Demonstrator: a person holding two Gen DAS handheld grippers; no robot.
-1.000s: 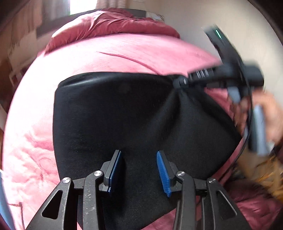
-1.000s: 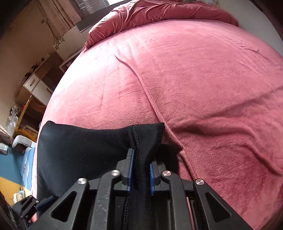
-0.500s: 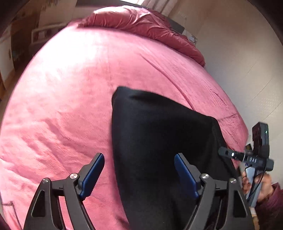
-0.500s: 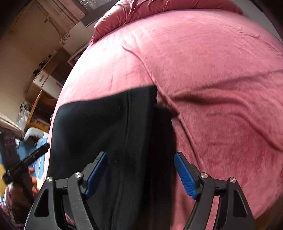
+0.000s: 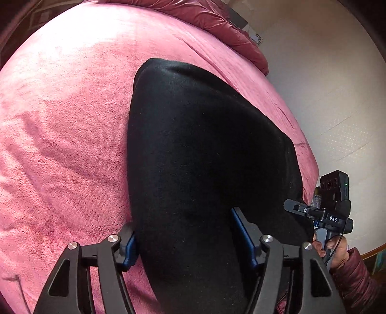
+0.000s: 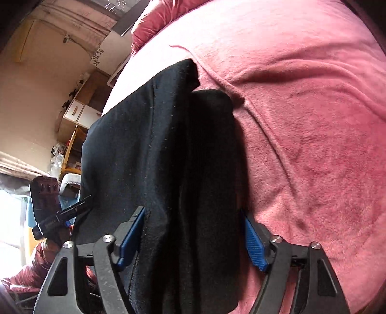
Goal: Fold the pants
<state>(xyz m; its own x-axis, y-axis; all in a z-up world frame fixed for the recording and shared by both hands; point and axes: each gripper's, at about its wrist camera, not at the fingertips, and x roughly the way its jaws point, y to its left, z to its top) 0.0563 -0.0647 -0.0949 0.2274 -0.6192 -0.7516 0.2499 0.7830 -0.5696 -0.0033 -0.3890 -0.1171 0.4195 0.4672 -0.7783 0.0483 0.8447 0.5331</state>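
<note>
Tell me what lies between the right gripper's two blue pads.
The folded black pants fill the gap in the right gripper, seen in the right wrist view. Its jaws have just been closing and straddle the fabric.

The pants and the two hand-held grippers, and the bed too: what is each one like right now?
Black pants: folded into a thick strip, lying on the bed.
Left hand-held gripper: jaws wide, just been closing, straddling the pants' near end.
Right hand-held gripper: jaws wide, just been closing, pants between them.
Pink blanket: spread over the bed, wrinkled.
Red duvet: bunched at the far end.
</note>
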